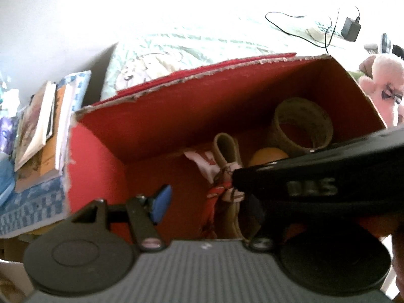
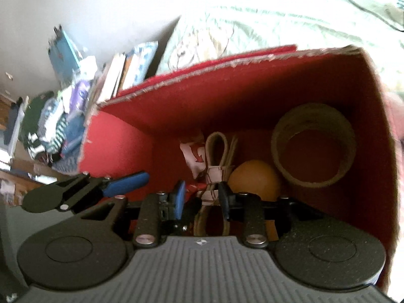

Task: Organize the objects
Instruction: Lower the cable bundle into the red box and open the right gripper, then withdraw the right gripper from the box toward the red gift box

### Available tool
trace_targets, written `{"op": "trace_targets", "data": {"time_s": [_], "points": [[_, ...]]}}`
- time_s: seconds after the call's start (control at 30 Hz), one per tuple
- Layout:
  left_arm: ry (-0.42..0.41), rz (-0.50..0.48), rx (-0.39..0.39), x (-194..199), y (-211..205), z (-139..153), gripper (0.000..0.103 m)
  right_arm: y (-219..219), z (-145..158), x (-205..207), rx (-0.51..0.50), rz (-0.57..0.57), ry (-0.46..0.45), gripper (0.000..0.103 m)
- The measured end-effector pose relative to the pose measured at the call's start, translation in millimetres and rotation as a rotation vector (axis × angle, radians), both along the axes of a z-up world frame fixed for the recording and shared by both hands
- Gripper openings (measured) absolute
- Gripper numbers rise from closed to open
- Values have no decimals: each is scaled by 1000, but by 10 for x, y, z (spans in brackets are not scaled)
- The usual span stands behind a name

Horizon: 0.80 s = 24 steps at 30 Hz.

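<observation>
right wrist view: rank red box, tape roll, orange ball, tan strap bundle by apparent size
1. red box, by far the largest; it holds the rest.
2. tape roll.
3. and 4. unsure: the orange ball and the tan strap bundle look alike in extent, and the right tool hides part of the bundle.

Black gripper (image 2: 202, 199), blue pads (image 2: 179, 199), silver screws.

Both wrist views look steeply down, close, into the same red box (image 1: 161, 116).

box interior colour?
Red, with raw cardboard edges on the box; clearest in the right wrist view.
</observation>
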State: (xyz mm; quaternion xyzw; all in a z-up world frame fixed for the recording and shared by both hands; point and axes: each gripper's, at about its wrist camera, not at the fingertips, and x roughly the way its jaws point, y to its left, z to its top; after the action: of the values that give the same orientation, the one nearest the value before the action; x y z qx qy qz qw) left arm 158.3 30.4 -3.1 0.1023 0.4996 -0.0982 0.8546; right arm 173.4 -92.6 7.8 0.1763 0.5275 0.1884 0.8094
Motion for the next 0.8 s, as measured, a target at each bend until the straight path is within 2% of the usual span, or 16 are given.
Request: {"op": "trace_targets", "data": {"time_s": [0.33, 0.8], "points": [[-60, 61, 27, -316, 61, 223, 70, -112, 240, -435, -7, -51, -116, 31], [-134, 151, 49, -828, 45, 495, 71, -228, 505, -934, 10, -30, -214, 31]]}}
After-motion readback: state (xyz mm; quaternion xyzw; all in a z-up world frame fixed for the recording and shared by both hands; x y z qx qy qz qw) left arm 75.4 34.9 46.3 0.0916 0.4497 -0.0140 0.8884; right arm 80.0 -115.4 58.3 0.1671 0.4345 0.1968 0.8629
